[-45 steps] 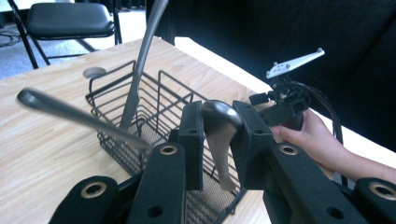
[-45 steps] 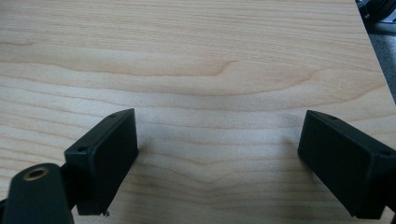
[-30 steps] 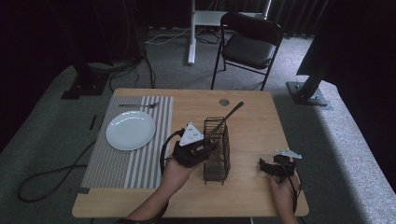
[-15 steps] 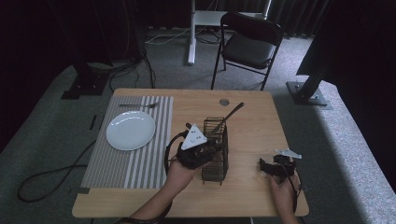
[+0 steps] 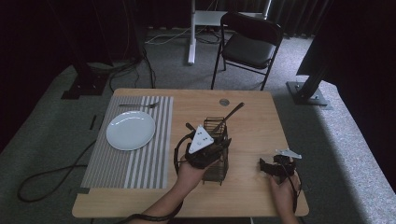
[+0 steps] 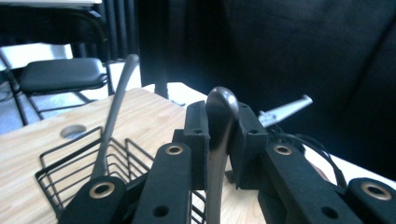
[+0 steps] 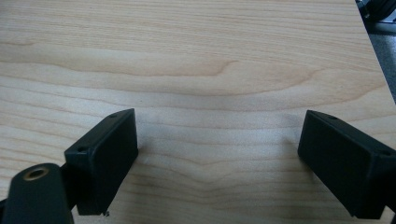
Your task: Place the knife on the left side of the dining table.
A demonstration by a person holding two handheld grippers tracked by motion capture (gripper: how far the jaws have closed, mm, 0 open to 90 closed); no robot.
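Left gripper (image 5: 219,148): clamped on the handle of a dark utensil (image 6: 219,140), jaws just drawn tighter around it; over the near part of the wire caddy (image 5: 215,149).
Utensil in grip: handle end (image 6: 222,95) poking up between the pads, long axis upright, lower part hidden below the jaws, probably inside the caddy.
Second utensil (image 5: 232,113): standing in the caddy's far end, leaning far and right.
Right gripper (image 5: 264,167): jaws wide apart, nothing between, low over bare table (image 7: 210,56) near the right edge.
Plate (image 5: 130,130) and placemat (image 5: 154,154): left of the caddy, fork (image 5: 140,105) along the mat's far end.
Key relation: plate setting lies left of the clamped utensil; left hand nearer; likely lift straight up along the handle's axis, then across leftward.
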